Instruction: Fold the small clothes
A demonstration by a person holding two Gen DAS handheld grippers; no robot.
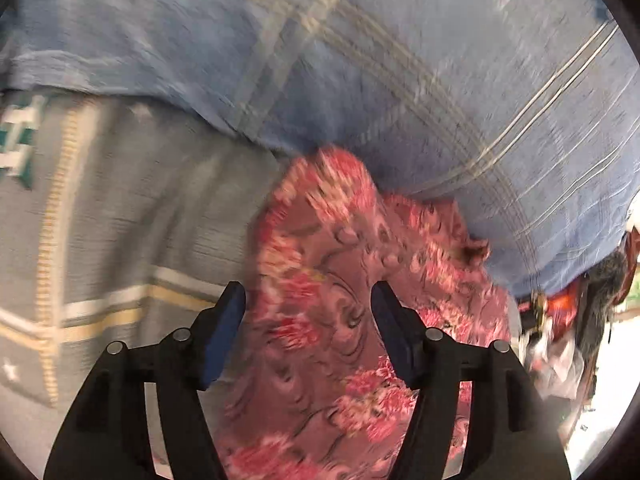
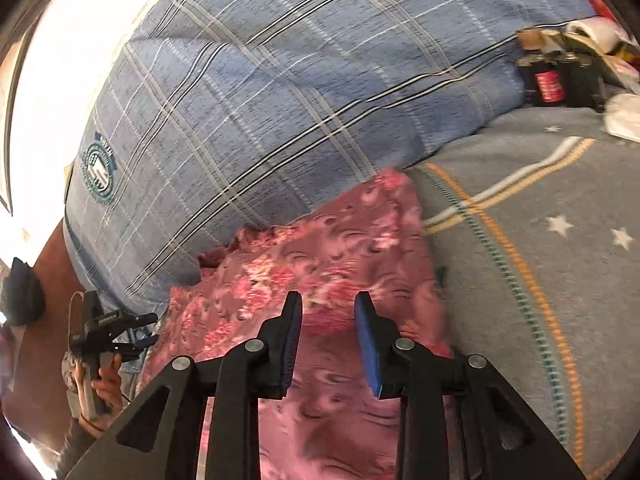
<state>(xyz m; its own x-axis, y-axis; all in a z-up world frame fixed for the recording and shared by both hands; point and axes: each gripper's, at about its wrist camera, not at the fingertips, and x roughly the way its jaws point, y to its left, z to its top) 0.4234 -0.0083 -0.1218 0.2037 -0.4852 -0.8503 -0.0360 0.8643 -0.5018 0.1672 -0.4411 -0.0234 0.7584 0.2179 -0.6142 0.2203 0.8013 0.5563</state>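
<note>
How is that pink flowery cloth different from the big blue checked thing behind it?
The pink floral cloth is small, crumpled and busily patterned; the blue plaid pillow is large, plump and crossed by straight stripes. The cloth lies low on the grey blanket; the pillow rises behind it. Both rest on that blanket.
</note>
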